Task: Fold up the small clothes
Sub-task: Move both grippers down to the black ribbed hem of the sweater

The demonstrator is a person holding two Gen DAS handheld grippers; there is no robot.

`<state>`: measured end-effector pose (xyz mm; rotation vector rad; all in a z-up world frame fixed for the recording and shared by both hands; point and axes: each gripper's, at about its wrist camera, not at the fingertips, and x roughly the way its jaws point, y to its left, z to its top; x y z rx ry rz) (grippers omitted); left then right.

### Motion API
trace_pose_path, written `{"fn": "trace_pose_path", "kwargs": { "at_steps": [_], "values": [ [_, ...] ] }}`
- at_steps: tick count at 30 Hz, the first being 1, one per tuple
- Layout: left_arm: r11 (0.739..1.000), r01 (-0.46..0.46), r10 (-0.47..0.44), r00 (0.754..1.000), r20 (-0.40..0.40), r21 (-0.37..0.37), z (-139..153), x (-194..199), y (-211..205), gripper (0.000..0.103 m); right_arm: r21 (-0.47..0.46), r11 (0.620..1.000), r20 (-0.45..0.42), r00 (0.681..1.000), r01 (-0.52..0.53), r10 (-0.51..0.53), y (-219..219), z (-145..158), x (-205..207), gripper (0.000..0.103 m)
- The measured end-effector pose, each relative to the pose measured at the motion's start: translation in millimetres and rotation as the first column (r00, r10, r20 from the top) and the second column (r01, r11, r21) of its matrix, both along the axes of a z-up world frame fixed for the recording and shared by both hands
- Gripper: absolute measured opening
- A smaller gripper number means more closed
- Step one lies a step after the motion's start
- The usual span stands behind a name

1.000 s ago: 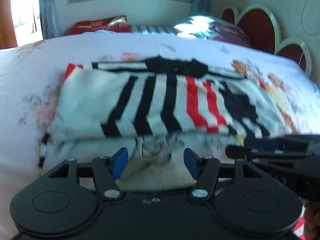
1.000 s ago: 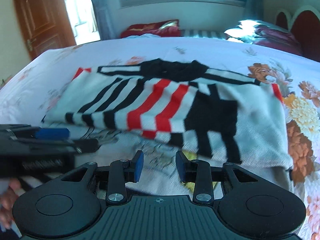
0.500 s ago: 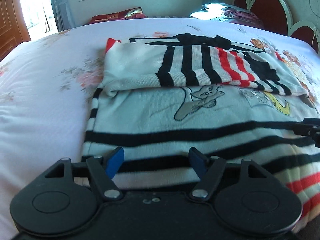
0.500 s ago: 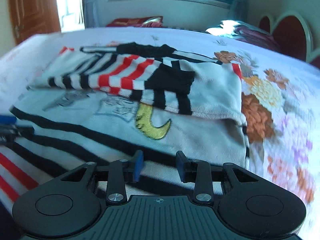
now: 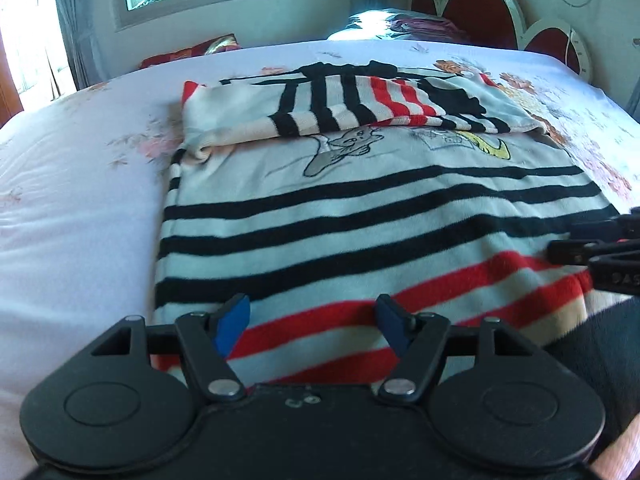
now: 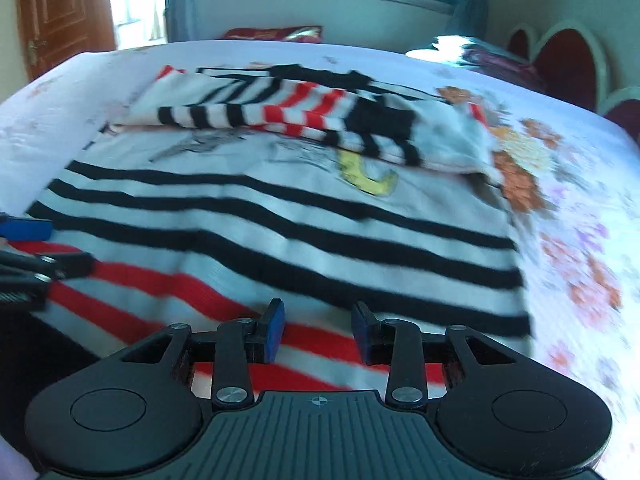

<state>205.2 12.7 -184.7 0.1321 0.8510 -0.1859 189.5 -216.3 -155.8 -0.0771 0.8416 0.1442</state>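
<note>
A white knit sweater [image 5: 360, 216] with black and red stripes and a cartoon cat lies flat on the bed. Both its sleeves [image 5: 352, 108] are folded across the chest. Over the red-striped hem near the left edge hovers my left gripper [image 5: 312, 314], open, with nothing pinched between its blue pads. The right wrist view shows the same sweater [image 6: 280, 216], with my right gripper [image 6: 319, 320] over the hem near its right side, jaws apart by a narrow gap and empty. Each gripper appears at the edge of the other's view: right gripper [image 5: 584, 238], left gripper [image 6: 40, 246].
The bed sheet [image 5: 80, 184] is white with floral print, orange flowers [image 6: 520, 188] on the right. Pillows [image 5: 400, 24] and a red scalloped headboard [image 5: 480, 16] stand at the far end, below a window. A wooden door [image 6: 60, 12] is far left. Dark clothing of the person [image 5: 600, 344] is at the near edge.
Both grippers have drawn back from the folded sleeves to the near hem of the sweater. The left jaws stand slightly wider than before.
</note>
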Motion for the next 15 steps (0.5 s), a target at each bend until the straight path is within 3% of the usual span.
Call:
{"fn": "trace_pose_path", "kwargs": {
  "at_steps": [7,15],
  "values": [
    [0.999,-0.025,0.025,1.0,-0.005,-0.022,6.8,-23.4,24.1,0.068,-0.044,0.992,-0.008,0.993,0.12,-0.121,-29.0,3.6,-28.7,0.036],
    [0.994,-0.084,0.085,0.996,0.004,-0.07,18.8,-45.6,49.5,0.068,-0.006,0.978,0.0,0.978,0.208,-0.208,-44.5,13.1,-57.2,0.036]
  ]
}}
